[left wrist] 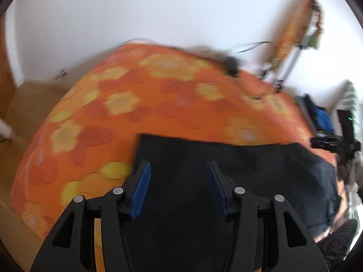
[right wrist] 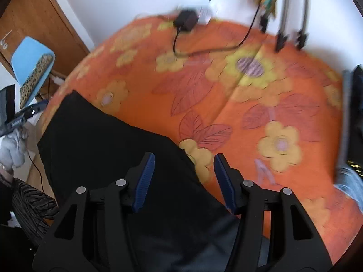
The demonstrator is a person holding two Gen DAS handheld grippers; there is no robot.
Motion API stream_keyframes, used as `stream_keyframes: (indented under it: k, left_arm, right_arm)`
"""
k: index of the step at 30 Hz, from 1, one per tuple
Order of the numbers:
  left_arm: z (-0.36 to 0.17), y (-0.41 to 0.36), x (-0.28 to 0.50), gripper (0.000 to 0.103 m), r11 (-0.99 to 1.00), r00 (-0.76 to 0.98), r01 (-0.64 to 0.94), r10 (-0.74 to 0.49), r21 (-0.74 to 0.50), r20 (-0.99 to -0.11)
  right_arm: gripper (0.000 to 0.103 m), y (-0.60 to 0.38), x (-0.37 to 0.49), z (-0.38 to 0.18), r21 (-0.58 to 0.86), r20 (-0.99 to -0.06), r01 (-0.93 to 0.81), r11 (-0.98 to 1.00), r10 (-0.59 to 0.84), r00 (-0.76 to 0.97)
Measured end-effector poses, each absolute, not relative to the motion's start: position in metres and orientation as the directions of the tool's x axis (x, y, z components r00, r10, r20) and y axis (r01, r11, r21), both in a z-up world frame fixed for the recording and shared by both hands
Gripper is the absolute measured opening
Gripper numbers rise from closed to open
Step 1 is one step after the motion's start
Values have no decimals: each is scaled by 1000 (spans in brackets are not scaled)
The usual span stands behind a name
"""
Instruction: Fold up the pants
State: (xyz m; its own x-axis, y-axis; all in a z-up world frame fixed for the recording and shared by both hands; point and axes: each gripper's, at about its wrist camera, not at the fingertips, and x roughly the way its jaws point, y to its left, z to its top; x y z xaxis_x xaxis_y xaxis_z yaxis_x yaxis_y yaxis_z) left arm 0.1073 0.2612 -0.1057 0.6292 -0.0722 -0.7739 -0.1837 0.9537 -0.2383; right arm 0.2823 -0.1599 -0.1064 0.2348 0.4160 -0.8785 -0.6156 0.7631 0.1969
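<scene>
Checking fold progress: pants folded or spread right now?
Folded, apparently: pants lie as a flat dark rectangle with straight edges on the bedspread; no separate legs visible.

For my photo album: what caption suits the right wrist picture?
Open right gripper above black pants lying on an orange flowered bedspread.

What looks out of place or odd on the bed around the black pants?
The black pants lie flat on the orange flowered bedcover, nothing spilled or torn. One odd thing: a black charger with its cable lies loose on the cover near the wall, apart from the pants.
</scene>
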Motion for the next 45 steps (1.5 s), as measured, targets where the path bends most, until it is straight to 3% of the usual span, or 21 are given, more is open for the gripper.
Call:
stream_keyframes:
  k: [4,9,11,14,15,16,17,18,19,24,27,29,34,40,45]
  left_arm:
    - [-123,287,110,50,939,605,-222,-79,-263,-793]
    - [-133,296,124,50,936,580,-207,-116,-284,-806]
    - [-138,295,128,50,938,565,-203,-122,-280,-816]
    - [-143,292,131,50,948,553,-201,-100,-249,-827]
    - [-144,291,132,50,951,552,-201,-90,-237,-829]
    - [-145,289,133,43,955,554,-202,-72,-217,-830]
    - [-145,287,134,22,959,555,-198,-62,-204,-830]
    - [-146,286,135,13,962,553,-194,-56,-194,-831]
    - [-145,285,136,10,964,553,-193,-45,-181,-832]
    - [-139,284,135,10,970,563,-201,1,-136,-826]
    - [-129,285,129,20,965,570,-195,-34,-176,-821]
    - [-119,281,114,35,966,583,-191,-32,-175,-812]
    - [-103,262,71,39,954,607,-194,-65,-227,-792]
    - [-119,240,16,40,944,564,-263,-16,-198,-825]
    - [-136,250,-6,40,897,575,-328,-59,-296,-816]
  right_arm:
    - [56,-148,290,-128,232,-878,-618,751,435,200]
    - [33,-136,288,-140,236,-884,-635,736,433,174]
    - [17,-136,284,-139,236,-877,-643,729,445,182]
    - [7,-141,276,-132,229,-857,-657,719,469,214]
    - [7,-144,275,-129,230,-849,-655,720,477,226]
    - [6,-148,274,-126,231,-842,-645,728,482,242]
    - [6,-152,275,-124,240,-836,-634,735,488,250]
    - [6,-155,277,-124,251,-832,-626,739,495,251]
    - [6,-157,278,-125,255,-830,-617,744,496,255]
    - [8,-151,279,-132,268,-839,-603,752,490,238]
    - [20,-148,280,-129,247,-855,-605,757,464,232]
    - [26,-150,278,-119,193,-856,-606,771,435,281]
    - [26,-129,257,-84,123,-826,-683,720,455,332]
    - [26,-47,220,-72,165,-827,-823,543,531,184]
    - [26,28,207,-82,212,-826,-878,429,559,73]
